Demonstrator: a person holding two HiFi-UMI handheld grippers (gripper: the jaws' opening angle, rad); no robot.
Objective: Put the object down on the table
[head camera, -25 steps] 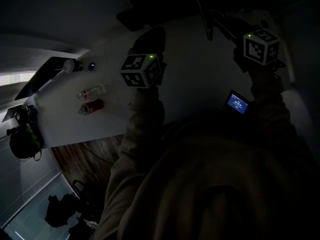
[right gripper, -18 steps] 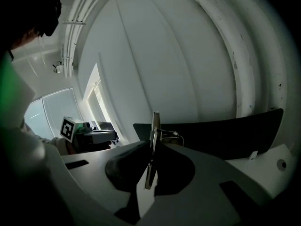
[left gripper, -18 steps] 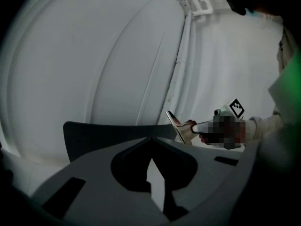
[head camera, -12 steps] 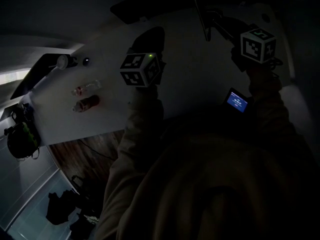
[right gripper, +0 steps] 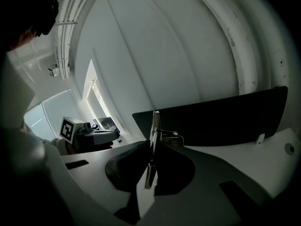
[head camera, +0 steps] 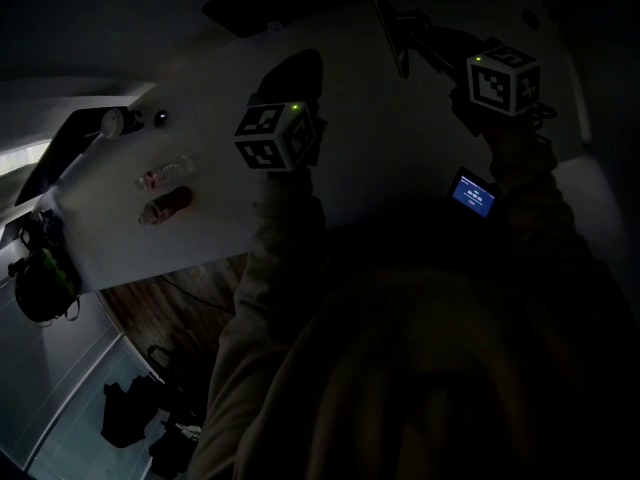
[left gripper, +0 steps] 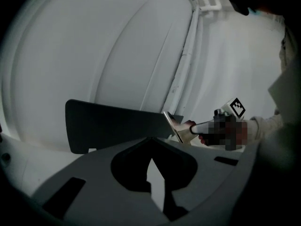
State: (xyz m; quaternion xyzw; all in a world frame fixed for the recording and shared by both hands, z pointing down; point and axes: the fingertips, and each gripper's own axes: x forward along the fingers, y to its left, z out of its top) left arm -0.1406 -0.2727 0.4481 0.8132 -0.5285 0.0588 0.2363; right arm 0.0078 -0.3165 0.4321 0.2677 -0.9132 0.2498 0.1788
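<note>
The right gripper is holding a thin flat plate, with its jaws clamped on the two faces. In the right gripper view the plate is showing only its narrow edge. It is standing upright between the jaws, its long axis running up and down, and its upper end is rising clear above the jaw tips. In the head view the plate is appearing as a slim pale strip at the far right of the white table. It is crossing the line of the jaws, with one end pointing far and slightly left and the other near. In the left gripper view it is leaning, its top tipping left. The frames are too dark to tell whether its lower end is touching the table.

The left gripper is hovering over the middle of the table, well apart from the plate and to its left. Its jaws are meeting at the tips with nothing between them.

A dark panel is standing along the table's far edge, behind the plate. Two bottles are lying side by side on the left part of the table. A small lit screen is glowing blue at the near edge, below the right gripper.
</note>
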